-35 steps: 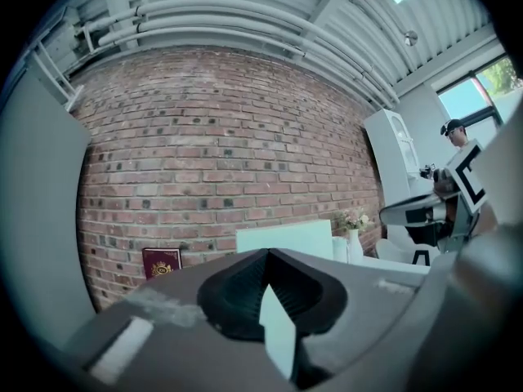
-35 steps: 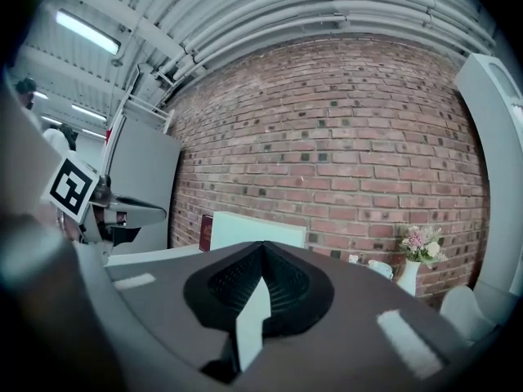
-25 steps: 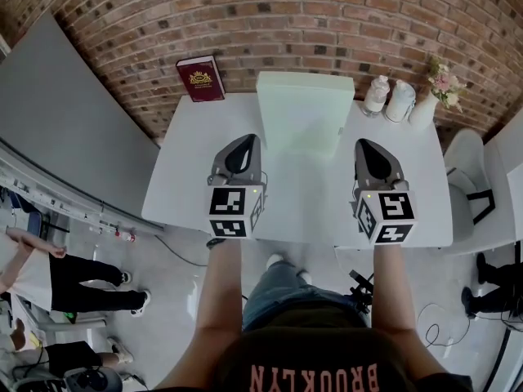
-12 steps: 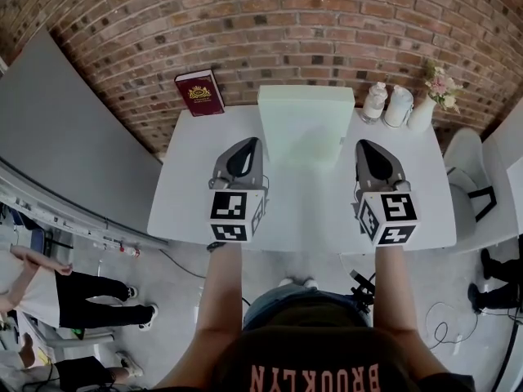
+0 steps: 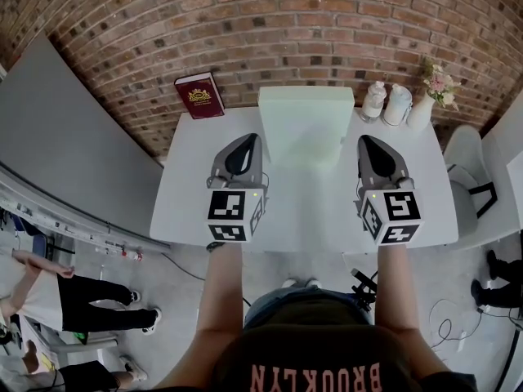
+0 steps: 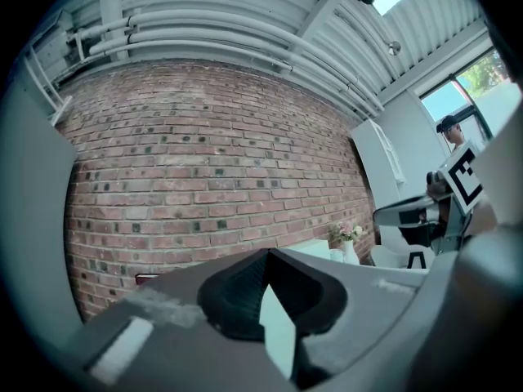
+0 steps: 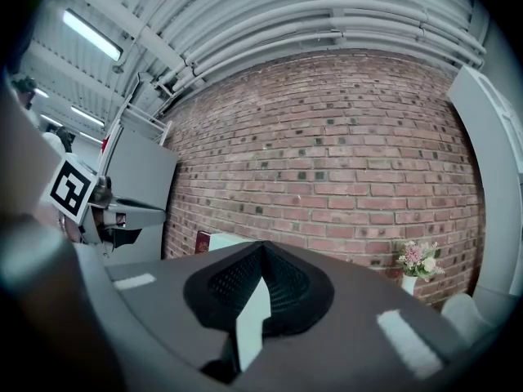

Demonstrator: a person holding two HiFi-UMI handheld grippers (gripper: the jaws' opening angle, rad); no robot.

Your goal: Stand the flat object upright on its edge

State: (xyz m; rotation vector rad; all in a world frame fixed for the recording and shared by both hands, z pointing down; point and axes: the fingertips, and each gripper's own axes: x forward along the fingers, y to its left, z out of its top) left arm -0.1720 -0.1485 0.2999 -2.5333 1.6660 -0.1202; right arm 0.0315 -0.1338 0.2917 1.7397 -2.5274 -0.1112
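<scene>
Left gripper (image 5: 244,142) and right gripper (image 5: 370,142) are held clenched, empty, flanking pale green box (image 5: 306,121), likely for two-sided handling.

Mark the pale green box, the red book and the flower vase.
pale green box (image 5: 304,129), head view, middle of its top face.
red book (image 5: 198,95), head view, centre of its cover.
flower vase (image 5: 420,114), head view, white body below the flowers.

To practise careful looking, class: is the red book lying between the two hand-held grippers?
No: the red book sits at the back left by the brick wall, off to the left of the left hand-held gripper.
</scene>
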